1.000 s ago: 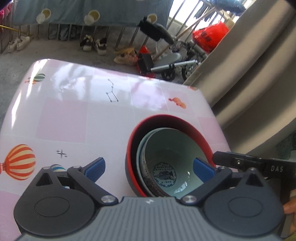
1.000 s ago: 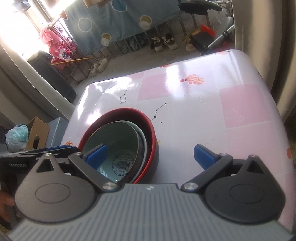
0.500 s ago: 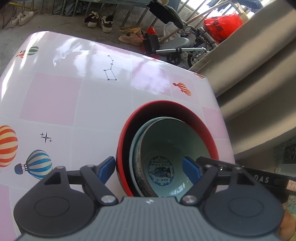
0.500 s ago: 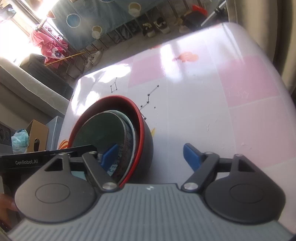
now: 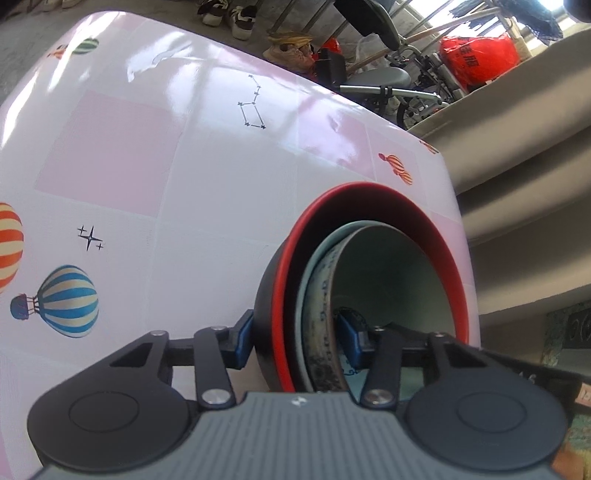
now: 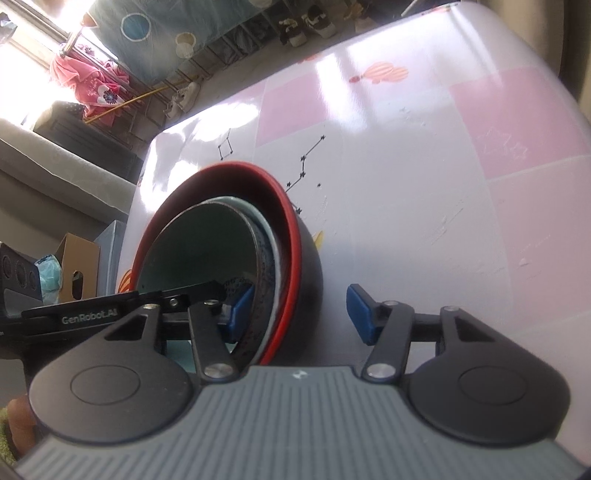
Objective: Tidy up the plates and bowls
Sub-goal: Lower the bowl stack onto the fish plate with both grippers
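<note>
The surface (image 5: pixel 229 192), a glossy white and pink checked cloth printed with hot-air balloons and star patterns, fills most of both views, and beyond its far edge at the top of the frames lie a concrete floor, shoes (image 5: pixel 225 14) and a wheeled chair frame (image 5: pixel 388 85); the right wrist view also shows a blue curtain with circles (image 6: pixel 173 26) and pink cloth (image 6: pixel 92 77) in the upper left. A nested stack sits on the surface: a black bowl with red inside (image 5: pixel 369 258) (image 6: pixel 295 251) holding a pale green bowl (image 5: pixel 391 280) (image 6: pixel 199 243) with a dark patterned band on its outer wall, a second pale rim showing just outside it. In the left wrist view the stack lies lower centre to right; the left gripper (image 5: pixel 295 341) has its fingers closed in on the near wall of the stack, one blue pad touching the black outer side and the other inside the green bowl. In the right wrist view the stack lies left of centre; the right gripper (image 6: pixel 299 314) has its fingers apart, the left pad inside the green bowl and the right pad standing clear of the black wall with a gap of bare surface between.
</note>
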The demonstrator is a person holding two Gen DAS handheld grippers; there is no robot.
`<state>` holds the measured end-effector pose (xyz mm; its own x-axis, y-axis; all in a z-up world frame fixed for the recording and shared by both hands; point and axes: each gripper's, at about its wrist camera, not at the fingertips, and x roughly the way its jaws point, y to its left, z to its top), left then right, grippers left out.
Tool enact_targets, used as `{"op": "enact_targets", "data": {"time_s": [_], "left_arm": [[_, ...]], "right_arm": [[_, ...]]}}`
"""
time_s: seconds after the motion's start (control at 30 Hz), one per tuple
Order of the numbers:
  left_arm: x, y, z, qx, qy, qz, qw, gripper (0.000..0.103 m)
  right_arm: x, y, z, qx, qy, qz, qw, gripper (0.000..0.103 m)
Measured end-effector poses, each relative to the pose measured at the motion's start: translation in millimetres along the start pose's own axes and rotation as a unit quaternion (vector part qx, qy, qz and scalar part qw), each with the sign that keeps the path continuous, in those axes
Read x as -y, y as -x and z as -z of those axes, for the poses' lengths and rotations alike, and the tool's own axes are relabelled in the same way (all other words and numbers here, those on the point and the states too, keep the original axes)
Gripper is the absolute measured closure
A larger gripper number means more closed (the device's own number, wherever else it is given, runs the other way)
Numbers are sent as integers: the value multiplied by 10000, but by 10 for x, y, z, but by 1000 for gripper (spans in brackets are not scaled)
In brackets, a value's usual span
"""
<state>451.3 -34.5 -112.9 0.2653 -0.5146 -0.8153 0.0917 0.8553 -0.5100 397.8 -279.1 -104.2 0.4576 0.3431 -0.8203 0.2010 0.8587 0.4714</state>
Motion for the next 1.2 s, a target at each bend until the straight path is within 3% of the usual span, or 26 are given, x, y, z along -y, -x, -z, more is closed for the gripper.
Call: {"op": "enact_targets", "data": {"time_s": [0.3,0.6,1.2], "left_arm": [[-71,9,-5,-28,118,123,9999,56],[-58,5,10,96,120,106,9998,56],[-60,64,53,217,105,89,9997,57]], "right_arm": [[-63,-118,6,-74,-37,-119,9999,64],[18,-100,10,290,-381,-155,9987,67],[-31,-145,19,350,34,-36,9994,69]]}}
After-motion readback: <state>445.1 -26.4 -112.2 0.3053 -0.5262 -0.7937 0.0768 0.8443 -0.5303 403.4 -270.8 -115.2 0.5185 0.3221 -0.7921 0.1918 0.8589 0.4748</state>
